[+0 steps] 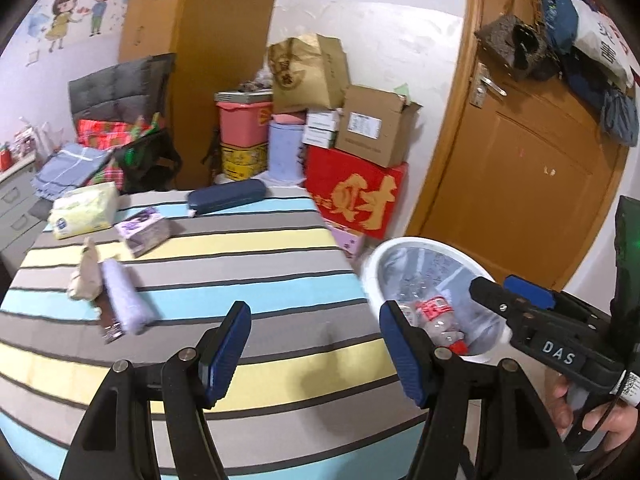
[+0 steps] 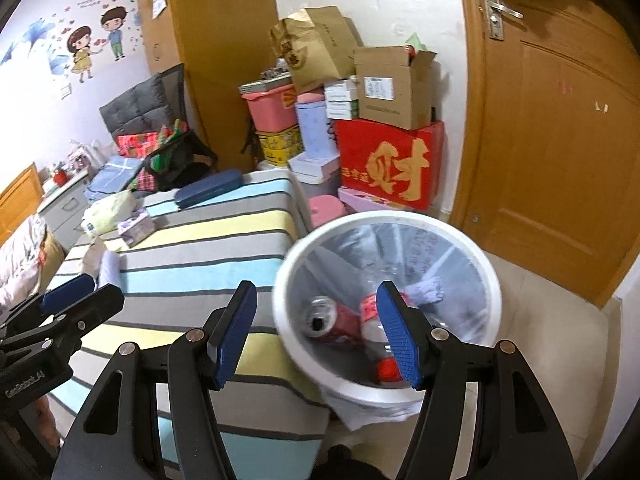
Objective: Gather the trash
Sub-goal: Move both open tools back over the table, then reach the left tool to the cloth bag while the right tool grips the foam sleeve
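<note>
While both my claws stand wide with nothing between their blue pads, my left claw (image 1: 316, 344) hangs over the striped bedcover (image 1: 240, 280) and my right claw (image 2: 316, 336) hangs at the bed's edge, over the rim of the white bin (image 2: 492, 280) on the floor beside the bed. Down inside the bin's clear liner lie a red can (image 2: 332, 320), a plastic bottle (image 1: 440, 320) with a red label and cap, and a pale purple scrap (image 2: 428, 292). Farther along the bedcover, to my left, a crumpled beige wad (image 1: 86, 272) lies touching a lilac roll (image 1: 124, 296). Beyond them sit a purple tissue pack (image 1: 144, 230) and a yellow-green tissue pack (image 1: 84, 210), then a dark blue case (image 1: 228, 196) near the far edge. Stacked boxes, a red one (image 1: 356, 196) among them, stand against the wall, next to a wooden door (image 1: 540, 184).
</note>
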Available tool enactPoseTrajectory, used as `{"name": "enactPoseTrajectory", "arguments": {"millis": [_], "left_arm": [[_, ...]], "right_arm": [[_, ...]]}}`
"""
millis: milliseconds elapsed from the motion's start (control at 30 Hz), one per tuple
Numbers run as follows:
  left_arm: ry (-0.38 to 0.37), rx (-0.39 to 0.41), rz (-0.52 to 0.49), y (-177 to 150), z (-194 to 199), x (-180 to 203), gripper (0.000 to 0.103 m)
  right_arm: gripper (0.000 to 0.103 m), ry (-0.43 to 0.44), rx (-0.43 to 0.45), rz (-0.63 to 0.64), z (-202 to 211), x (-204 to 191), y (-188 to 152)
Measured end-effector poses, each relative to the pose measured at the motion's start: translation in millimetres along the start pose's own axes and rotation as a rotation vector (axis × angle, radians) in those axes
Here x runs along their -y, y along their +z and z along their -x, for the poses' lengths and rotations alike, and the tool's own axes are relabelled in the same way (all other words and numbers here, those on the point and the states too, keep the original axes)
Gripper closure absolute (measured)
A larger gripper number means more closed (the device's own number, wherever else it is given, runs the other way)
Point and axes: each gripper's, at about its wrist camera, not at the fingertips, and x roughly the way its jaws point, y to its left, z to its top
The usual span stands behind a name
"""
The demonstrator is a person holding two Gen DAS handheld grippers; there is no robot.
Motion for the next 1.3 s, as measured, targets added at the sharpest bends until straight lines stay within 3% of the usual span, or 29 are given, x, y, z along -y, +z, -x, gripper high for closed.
{"name": "enactPoseTrajectory", "arguments": {"millis": [300, 567, 900, 1300], "left_arm": [[0.07, 0.009, 0.084, -16.4, 23.0, -55.4, 0.037], [0.155, 0.044, 0.165, -23.8, 47.9, -111.4, 0.037], [0.253, 0.031, 0.26, -37.3, 59.6, -182.0, 0.037], [0.276, 0.004, 0.302, -32.3, 47.1, -233.9, 0.036]], "right_arm": [[0.039, 0.061, 0.012, 0.036, -1.6, -36.1, -3.1], [0.039, 0.114, -0.02, 0.092, -17.1, -72.0, -5.9], [0.039, 0.18, -0.083, 0.164, -41.7, -118.3, -9.5], [0.039, 0.269, -0.133, 0.234, -75.4, -166.4, -2.9]]}}
